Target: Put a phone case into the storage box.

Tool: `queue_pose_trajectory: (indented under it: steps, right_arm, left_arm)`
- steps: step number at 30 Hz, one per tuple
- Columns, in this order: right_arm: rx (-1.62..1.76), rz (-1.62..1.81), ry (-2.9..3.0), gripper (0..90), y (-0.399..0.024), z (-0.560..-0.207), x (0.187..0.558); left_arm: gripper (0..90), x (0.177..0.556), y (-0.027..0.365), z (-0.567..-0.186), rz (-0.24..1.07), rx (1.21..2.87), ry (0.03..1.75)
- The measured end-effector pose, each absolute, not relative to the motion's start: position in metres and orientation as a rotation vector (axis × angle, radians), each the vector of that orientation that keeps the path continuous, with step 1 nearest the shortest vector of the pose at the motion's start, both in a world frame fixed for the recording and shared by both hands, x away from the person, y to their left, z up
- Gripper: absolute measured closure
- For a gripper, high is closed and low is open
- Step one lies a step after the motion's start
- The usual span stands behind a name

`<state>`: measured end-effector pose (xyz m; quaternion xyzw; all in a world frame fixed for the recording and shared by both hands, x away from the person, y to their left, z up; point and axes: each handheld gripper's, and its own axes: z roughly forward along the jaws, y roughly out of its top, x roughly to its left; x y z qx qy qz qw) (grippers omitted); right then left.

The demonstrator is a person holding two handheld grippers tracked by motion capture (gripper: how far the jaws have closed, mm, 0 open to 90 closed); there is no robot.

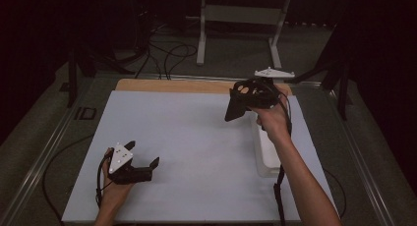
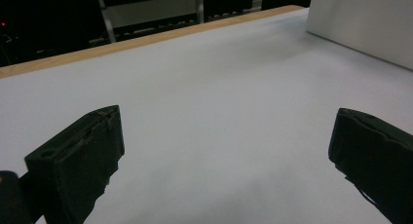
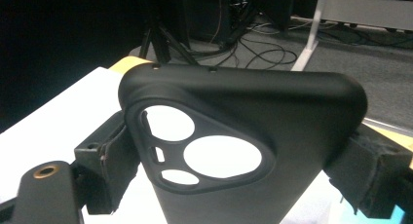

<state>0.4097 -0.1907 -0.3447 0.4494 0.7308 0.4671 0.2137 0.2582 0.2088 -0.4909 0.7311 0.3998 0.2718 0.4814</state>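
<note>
High over the table's far right, my right gripper (image 1: pixel 244 97) is shut on a black phone case (image 1: pixel 234 109). In the right gripper view the phone case (image 3: pixel 282 117) stands upright between the two jaws of that gripper (image 3: pixel 241 173), its camera cut-out facing the lens. My left gripper (image 1: pixel 144 153) rests low at the near left of the white table sheet (image 1: pixel 196 132). It is open. In its own view the left gripper (image 2: pixel 226 156) has only bare white sheet between its wide-apart jaws.
A white rectangular bin (image 1: pixel 268 159) sits on the table's right side beneath my right forearm, and the same bin (image 2: pixel 365 24) is at the top right of the left gripper view. A wooden table edge (image 1: pixel 172 85) runs along the back. Behind it are a white frame stand (image 1: pixel 236 14) and floor cables (image 1: pixel 172 54).
</note>
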Motion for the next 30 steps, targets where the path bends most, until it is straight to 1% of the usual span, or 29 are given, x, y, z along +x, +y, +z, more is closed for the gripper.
queue_pose_trajectory:
  steps: [30]
  right_arm:
    - [1.346,1.281,1.923,14.0,-0.217,-0.343,0.425]
  left_arm:
    - [0.4,0.258,0.209,-0.490,0.660,1.779,0.973]
